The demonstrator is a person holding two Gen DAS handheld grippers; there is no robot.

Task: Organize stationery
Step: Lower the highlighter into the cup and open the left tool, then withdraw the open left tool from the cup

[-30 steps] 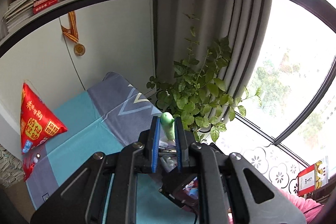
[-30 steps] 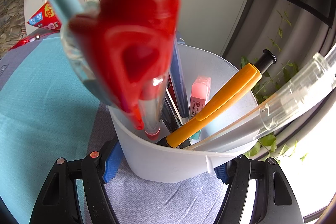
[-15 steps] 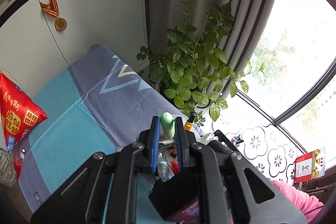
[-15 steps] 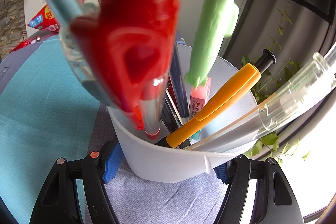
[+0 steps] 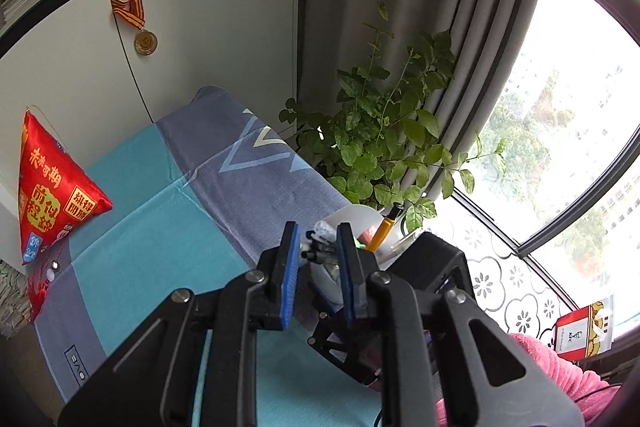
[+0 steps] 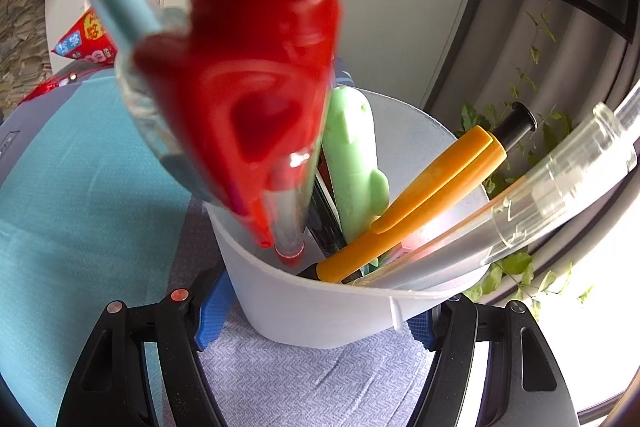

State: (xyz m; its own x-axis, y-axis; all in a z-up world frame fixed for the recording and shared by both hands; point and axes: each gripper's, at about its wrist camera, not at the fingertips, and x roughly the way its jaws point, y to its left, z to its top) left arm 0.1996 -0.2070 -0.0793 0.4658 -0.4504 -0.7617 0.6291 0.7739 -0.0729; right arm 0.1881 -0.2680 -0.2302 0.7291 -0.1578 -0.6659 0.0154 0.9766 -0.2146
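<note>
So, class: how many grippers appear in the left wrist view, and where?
2: the left gripper, open, in the foreground; the right gripper beyond it, holding the white cup, its fingers mostly hidden.

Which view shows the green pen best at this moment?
The right wrist view: the green pen stands in the white cup, close and unobstructed beside the orange pen. In the left wrist view, the cup sits behind the left gripper, and the green pen cannot be made out.

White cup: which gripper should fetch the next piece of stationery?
Left. The left gripper is open and empty above the white cup, with the green pen inside. The right gripper grips the cup, steadying it.
</note>
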